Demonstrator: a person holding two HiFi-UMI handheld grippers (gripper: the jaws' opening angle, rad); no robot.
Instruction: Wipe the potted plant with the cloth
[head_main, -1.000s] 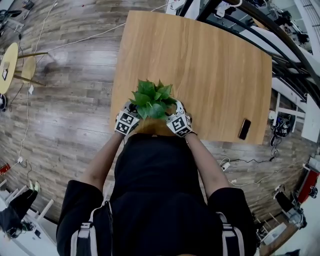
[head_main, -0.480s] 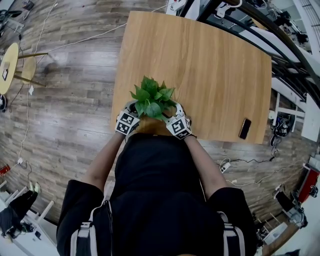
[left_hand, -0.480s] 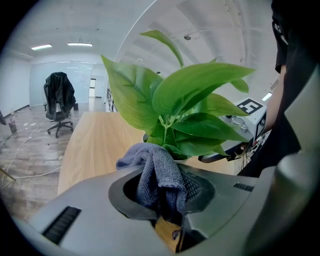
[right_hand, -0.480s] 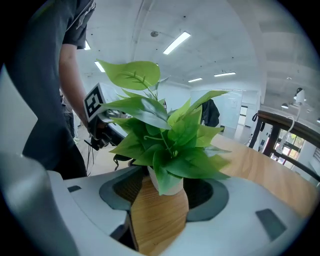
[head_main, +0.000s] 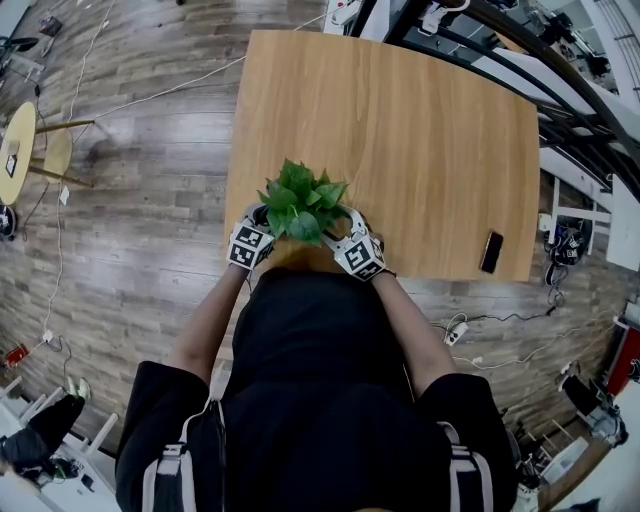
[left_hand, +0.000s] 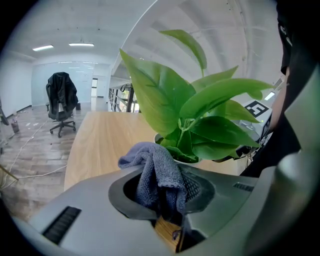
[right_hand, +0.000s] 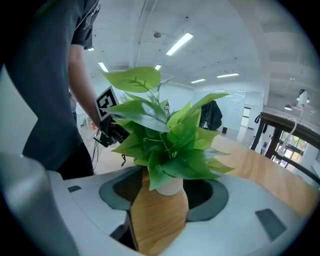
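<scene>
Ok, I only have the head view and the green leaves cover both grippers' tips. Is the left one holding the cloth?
Observer: Yes. The left gripper is shut on a bunched blue-grey terry cloth.
Operator: Is the right one gripping anything?
Observer: No. The right gripper is open, with the small white pot standing in the gap between its jaws.
Operator: Is the cloth on the plant?
Observer: It sits by the pot's rim, under the broad green leaves. I can't tell whether it touches them.

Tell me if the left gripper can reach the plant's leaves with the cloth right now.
Probably yes: the left gripper, shut on the cloth, sits right beside the leaves with nothing between.
</scene>
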